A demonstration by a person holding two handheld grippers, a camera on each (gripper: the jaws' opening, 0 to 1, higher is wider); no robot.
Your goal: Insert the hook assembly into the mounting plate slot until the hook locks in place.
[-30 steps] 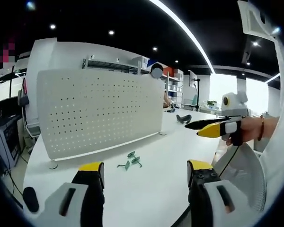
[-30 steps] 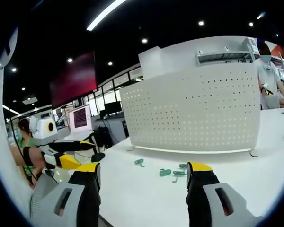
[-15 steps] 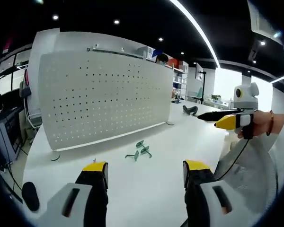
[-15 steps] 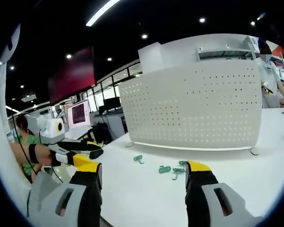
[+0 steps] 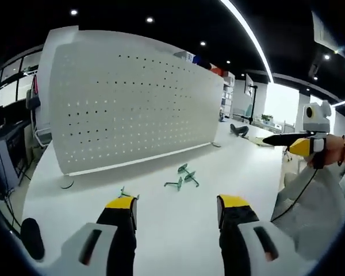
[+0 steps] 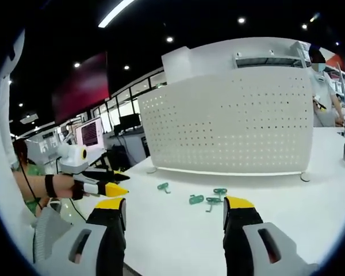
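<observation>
Left gripper [image 5: 175,207]: its fingers [image 5: 122,214] are apart w/ nothing between them. Right gripper [image 6: 169,208]: its fingers [image 6: 236,210] are apart too, nothing held. Both hang over the white tabletop [image 5: 241,172].

Step, I think: the very start. No hook is picked up yet. Both grippers are just getting near the hooks.

The green hooks lie on the tabletop, in front of the big white board w/ holes [image 5: 132,109]. The board stands up on the tabletop on small feet. The hooks are near it but not touching it.

Count, right gripper view: one hook alone [image 6: 163,187], then a small bunch [image 6: 210,198] of maybe 2 or 3, too tangled to tell. So approx 3–4 hooks. One board. Two grippers.

In the left gripper view, one hook [image 5: 126,193] sits just past the left finger, and the bunch [image 5: 183,177] is farther out.

Next, I think: go down to one hook, close on it, carry it to the board, push it into a hole till it clicks. Hooks are tiny & thin, so the grab must be neat.
</observation>
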